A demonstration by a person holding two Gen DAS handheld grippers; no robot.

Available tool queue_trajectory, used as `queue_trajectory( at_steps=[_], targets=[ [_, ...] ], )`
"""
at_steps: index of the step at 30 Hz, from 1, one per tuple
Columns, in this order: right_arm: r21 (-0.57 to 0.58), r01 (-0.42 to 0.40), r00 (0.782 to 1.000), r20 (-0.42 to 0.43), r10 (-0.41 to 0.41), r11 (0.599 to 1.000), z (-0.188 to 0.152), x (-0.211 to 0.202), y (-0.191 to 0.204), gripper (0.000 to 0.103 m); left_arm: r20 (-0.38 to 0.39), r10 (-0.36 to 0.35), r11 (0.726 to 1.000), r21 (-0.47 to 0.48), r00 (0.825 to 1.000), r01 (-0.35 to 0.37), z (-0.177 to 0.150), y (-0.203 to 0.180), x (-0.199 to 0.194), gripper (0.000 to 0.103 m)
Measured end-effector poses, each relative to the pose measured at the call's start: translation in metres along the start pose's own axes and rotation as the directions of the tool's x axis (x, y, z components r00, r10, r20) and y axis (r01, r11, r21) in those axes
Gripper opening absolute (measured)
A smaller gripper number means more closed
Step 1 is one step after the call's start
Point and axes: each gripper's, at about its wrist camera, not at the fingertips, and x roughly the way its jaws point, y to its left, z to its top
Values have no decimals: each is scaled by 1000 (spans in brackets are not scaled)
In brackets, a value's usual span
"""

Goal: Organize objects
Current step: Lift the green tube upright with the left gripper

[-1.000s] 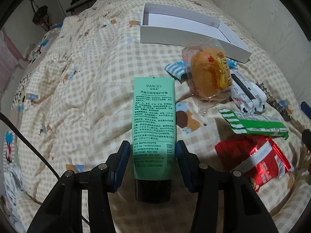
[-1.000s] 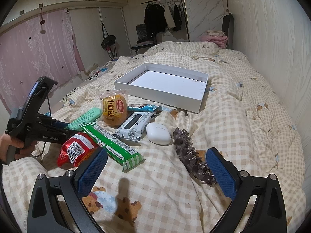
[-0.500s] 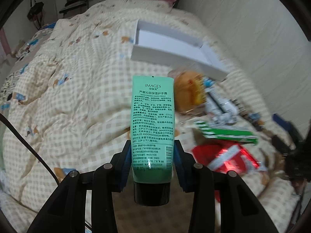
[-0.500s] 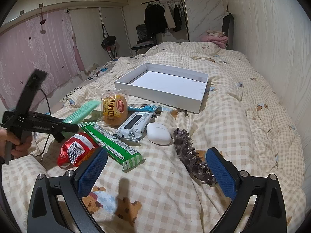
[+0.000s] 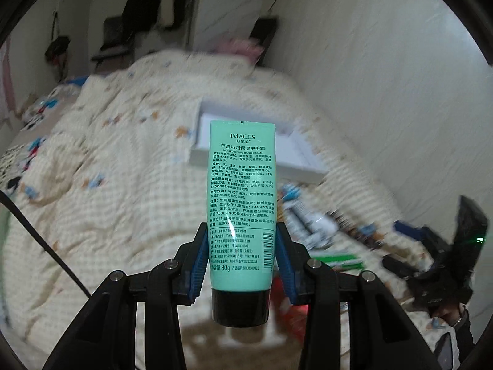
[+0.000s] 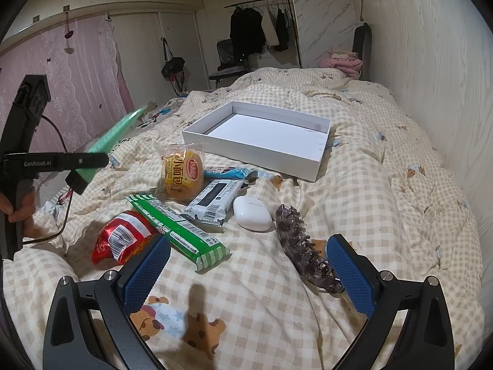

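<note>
My left gripper (image 5: 242,246) is shut on a mint-green hand cream tube (image 5: 242,191) near its black cap. The tube hangs clear of the bed. In the right wrist view the tube (image 6: 114,141) slants up at the far left, in the left gripper (image 6: 89,166) that a hand holds. The open white box (image 6: 249,154) lies further back on the quilt. My right gripper (image 6: 246,265) is open above the checked quilt, with nothing between its pads. A dark hair claw (image 6: 303,252) lies just inside its right finger.
Between the box and my right gripper lie a bun packet (image 6: 183,171), a green wafer pack (image 6: 178,231), a red snack bag (image 6: 123,240), a black-and-white bar (image 6: 212,200), a blue packet (image 6: 228,172) and a white earbud case (image 6: 252,214). The wall runs along the right.
The left gripper's jaws closed on the green tube, then lifted it off the quilt and tilted upward. The right gripper and the other objects stayed put.
</note>
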Motion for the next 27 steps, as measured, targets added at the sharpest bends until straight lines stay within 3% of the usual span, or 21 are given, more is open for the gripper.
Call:
queue_trajectory(
  at_steps=[7, 10, 13, 22, 27],
  targets=[
    [4, 11, 1000, -3, -11, 1000, 1, 2, -1, 102, 69, -28, 998, 60, 997, 24, -14, -15, -4, 44],
    [-4, 11, 1000, 1, -11, 1000, 0, 2, 0, 102, 50, -40, 997, 70, 998, 37, -17, -19, 0, 44],
    [-12, 9, 1000, 0, -9, 1000, 0, 3, 2, 102, 23, 2, 996, 87, 1000, -4, -21, -24, 7, 44],
    [-10, -20, 1000, -6, 20, 1000, 3, 4, 2, 102, -24, -17, 997, 79, 1000, 19, -30, -26, 12, 44],
    [26, -81, 996, -24, 82, 996, 29, -9, -30, 98, 16, -45, 996, 73, 999, 44, -31, -23, 7, 44]
  ],
)
